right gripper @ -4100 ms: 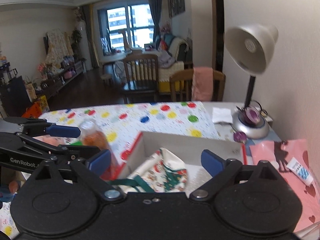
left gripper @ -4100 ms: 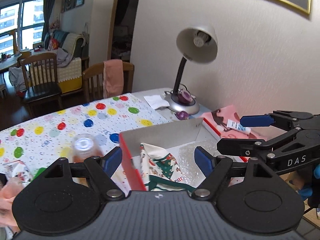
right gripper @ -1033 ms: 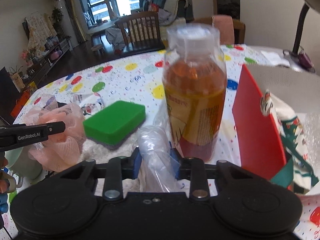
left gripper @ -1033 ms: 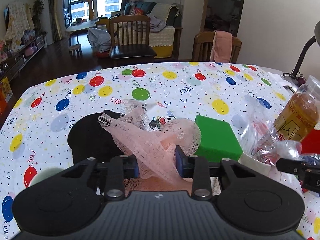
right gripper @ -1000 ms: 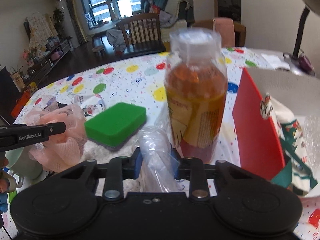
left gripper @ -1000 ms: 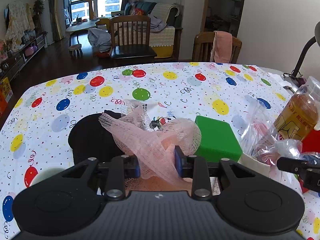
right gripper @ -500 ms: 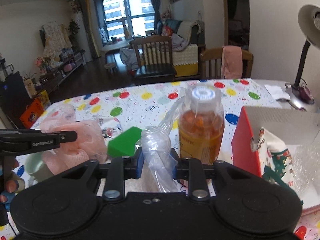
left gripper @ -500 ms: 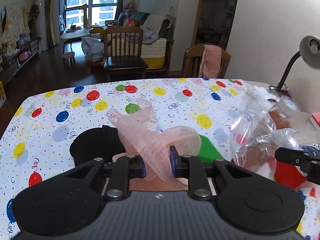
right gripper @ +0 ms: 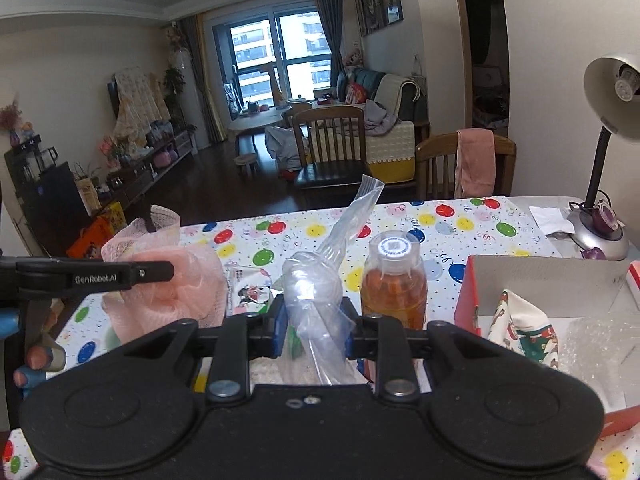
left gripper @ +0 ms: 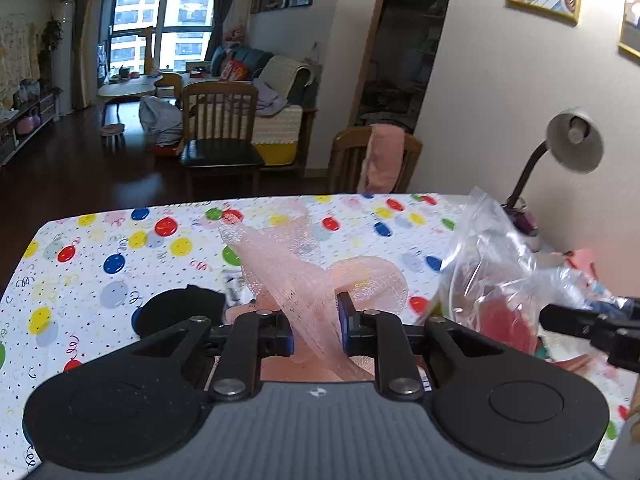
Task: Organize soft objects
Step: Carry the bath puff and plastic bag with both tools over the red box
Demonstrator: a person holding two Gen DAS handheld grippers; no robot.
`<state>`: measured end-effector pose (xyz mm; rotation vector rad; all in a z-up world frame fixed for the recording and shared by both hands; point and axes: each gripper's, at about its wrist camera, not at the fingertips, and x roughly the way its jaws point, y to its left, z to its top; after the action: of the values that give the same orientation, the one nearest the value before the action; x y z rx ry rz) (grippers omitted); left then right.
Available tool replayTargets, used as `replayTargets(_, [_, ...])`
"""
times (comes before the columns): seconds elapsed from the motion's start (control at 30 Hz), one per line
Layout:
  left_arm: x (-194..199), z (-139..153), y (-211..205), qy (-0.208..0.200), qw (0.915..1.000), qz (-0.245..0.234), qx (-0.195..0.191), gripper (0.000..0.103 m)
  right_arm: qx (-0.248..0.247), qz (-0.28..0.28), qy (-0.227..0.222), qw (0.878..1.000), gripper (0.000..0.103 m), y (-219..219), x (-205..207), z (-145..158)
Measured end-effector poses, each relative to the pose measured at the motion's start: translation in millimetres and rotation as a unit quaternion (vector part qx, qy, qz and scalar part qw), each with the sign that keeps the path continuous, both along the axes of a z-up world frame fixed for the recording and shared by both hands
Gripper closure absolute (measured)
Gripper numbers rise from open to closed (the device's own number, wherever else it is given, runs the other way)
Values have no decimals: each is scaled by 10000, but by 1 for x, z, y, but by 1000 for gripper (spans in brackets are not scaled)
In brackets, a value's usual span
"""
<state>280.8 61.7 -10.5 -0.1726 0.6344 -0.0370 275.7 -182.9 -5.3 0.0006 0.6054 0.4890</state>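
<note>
Your left gripper (left gripper: 314, 330) has its fingers clamped on the pink mesh (left gripper: 304, 280), which is lifted above the table (left gripper: 100, 248); loose folds of it stand up ahead of the fingers and a loop curls to their right. Under and left of the mesh a black cloth (left gripper: 176, 310) lies on the balloon-print cover. In the right wrist view the same mesh (right gripper: 168, 292) bulges beneath the left gripper's arm (right gripper: 94, 276), at the table's left edge. Just right of it a small printed packet (right gripper: 250, 290) lies flat.

Your right gripper (right gripper: 314, 330) has its fingers pressed together on the clear bag (right gripper: 316, 292), pinching its bunched neck; the bag's flat end sticks up and away from you. In the left wrist view the bag (left gripper: 492, 280) hangs crumpled to the right of the mesh, apart from it, with something red showing through it.

Just right of the bag stands a bottle (right gripper: 394, 280) of orange liquid, upright, white cap on. Right again is an open box (right gripper: 466, 292) with a red outer wall; a Christmas-print cloth (right gripper: 524, 332) lies inside it beside some bubble wrap (right gripper: 592, 344). Beyond the box, a desk lamp (right gripper: 600, 184) stands at the far right of the table.
</note>
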Motion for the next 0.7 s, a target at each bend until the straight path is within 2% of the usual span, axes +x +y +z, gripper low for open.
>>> replayTargets(0.4, [-13, 46, -40, -99, 9982, -535, -263, 84, 28, -146, -83, 9999, 78, -43, -21, 34])
replayTargets(0.7, [3, 67, -95, -266, 9934, -1062, -337, 84, 29, -532, -219, 9983, 78, -88, -18, 45])
